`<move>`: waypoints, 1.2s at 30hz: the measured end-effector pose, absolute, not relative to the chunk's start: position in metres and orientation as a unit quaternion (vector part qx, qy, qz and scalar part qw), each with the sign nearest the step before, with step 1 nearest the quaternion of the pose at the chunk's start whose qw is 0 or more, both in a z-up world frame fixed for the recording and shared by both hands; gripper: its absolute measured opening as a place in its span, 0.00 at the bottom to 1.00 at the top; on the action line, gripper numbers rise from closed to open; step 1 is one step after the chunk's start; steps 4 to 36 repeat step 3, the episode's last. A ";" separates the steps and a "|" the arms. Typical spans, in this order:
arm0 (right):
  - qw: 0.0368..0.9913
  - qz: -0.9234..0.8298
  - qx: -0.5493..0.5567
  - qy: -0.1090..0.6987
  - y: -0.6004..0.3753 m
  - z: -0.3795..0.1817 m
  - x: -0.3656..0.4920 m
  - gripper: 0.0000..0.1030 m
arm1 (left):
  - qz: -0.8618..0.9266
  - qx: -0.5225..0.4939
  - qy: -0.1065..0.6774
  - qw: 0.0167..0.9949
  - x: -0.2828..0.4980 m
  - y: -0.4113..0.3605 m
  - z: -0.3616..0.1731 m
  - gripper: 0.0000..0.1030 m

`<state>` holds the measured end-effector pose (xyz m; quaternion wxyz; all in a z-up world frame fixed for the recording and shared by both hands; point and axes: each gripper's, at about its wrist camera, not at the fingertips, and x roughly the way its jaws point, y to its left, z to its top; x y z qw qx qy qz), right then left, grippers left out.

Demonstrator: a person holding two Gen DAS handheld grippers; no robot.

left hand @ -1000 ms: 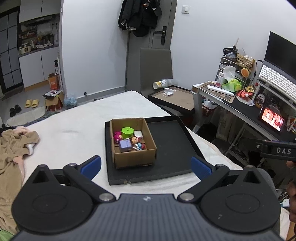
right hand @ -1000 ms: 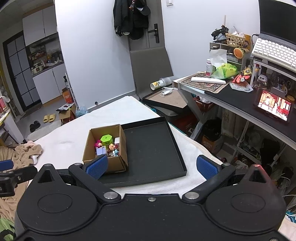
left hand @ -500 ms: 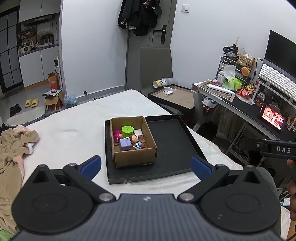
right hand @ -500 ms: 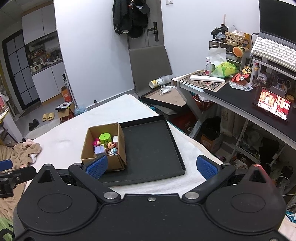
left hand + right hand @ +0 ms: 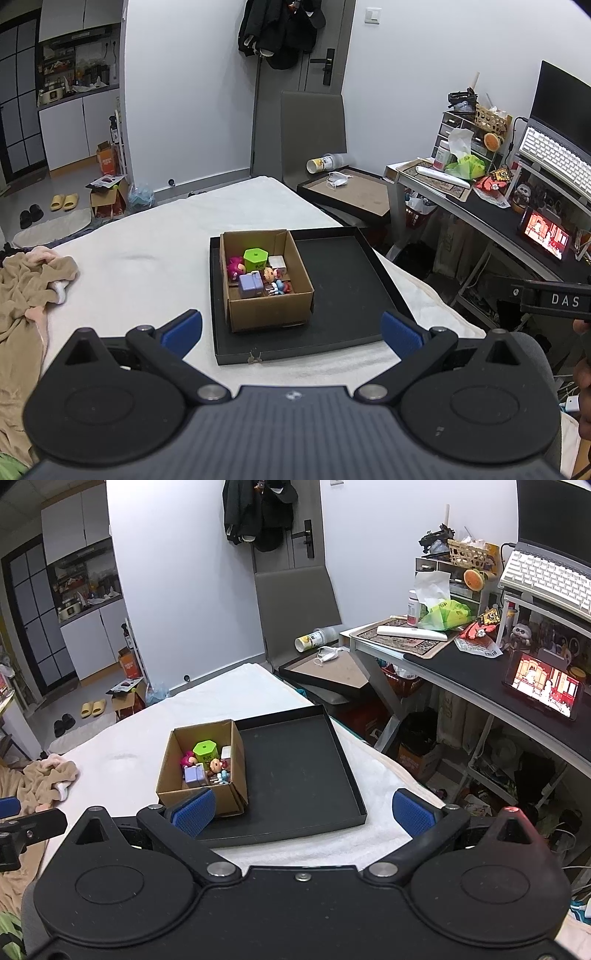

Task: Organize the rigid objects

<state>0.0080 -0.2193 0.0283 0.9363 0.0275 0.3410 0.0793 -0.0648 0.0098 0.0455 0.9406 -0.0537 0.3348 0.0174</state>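
White-covered bed [image 5: 147, 258] bearing black tray [image 5: 347, 295], cardboard box [image 5: 269, 310] of small toys [image 5: 255, 273] inside, cluttered desk [image 5: 461, 664] right, left gripper [image 5: 291, 328] and right gripper [image 5: 303, 810] both spread, empty

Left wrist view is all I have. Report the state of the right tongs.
Observer: The right tongs are open, with nothing between their blue pads.
Operator: Say what they face.
Observer: They face the black tray. The cardboard box is toward their left pad, and they touch neither.
Operator: Now place my own tool.
Observer: One pad of the left tongs shows at the far left edge of the right wrist view, by the beige cloth, apart from the box.
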 end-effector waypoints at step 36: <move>0.936 0.079 0.027 0.341 -0.219 0.028 0.008 1.00 | 0.015 -0.055 0.335 0.940 -0.064 0.010 0.045 0.99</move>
